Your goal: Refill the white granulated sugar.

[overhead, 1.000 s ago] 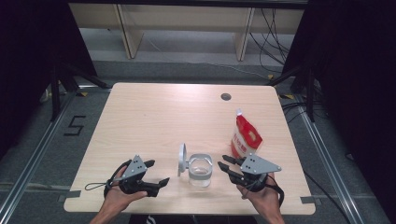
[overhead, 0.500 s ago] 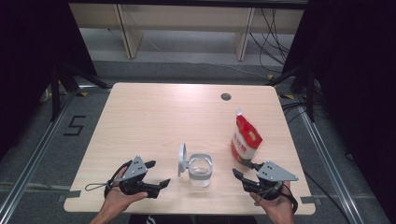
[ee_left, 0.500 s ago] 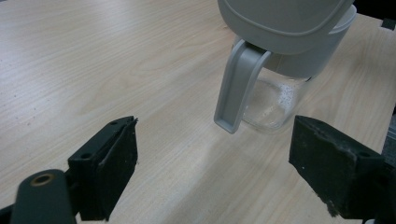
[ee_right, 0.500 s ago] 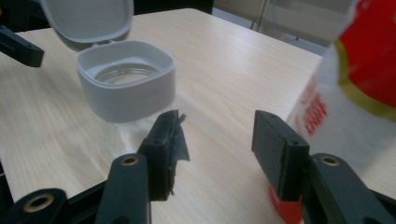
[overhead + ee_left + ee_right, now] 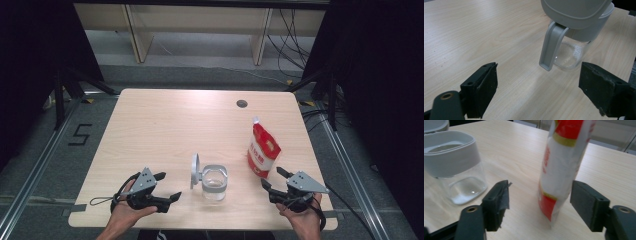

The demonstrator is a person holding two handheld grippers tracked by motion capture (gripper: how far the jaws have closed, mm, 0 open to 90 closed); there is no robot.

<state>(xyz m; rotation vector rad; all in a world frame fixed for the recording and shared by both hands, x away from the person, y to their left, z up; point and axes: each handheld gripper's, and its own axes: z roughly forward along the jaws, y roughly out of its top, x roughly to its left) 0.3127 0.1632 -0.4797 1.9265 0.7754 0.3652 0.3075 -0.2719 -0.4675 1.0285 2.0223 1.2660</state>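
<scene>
Lab/recording studio: lone wooden table (image 5: 165, 130) w/ black curtains (image 5: 35, 60) both sides, metal floor rails (image 5: 35, 172), taped floor no. "5" (image 5: 80, 135), loose cables (image 5: 292, 37) by back shelving (image 5: 200, 25).

A light wooden table (image 5: 165, 125) stands on grey floor (image 5: 45, 165) before dark curtains (image 5: 30, 50).

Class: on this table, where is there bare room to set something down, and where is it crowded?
Free: the whole far half of the table, from the far edge near the dark hole down toward the jar, and the left side beyond the left gripper. Crowded: the near edge, where jar, open lid, red and white pouch and right gripper cluster.
</scene>
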